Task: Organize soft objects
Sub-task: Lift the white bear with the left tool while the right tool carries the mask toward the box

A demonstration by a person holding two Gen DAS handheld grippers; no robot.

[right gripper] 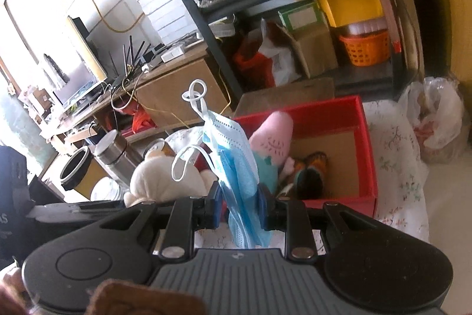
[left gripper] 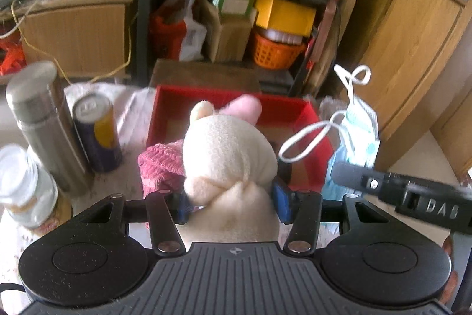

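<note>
Sitting straight ahead of both grippers is the open red cardboard box (left gripper: 306, 111) on the flowered cloth — the left one is lining up nearer its middle. The left gripper (left gripper: 233, 204) is squeezing a cream plush toy with pink ears (left gripper: 227, 155), its body pointing boxward. The right gripper (right gripper: 240, 210) is pinching a pale-blue pleated face mask (right gripper: 233, 149) — hanging upright beside the box's near wall.

On my right hand-held gripper (left gripper: 348, 176), seen from the left wrist, I read raised letters "DAS" on its black body. No other print is sharp enough to read.
</note>
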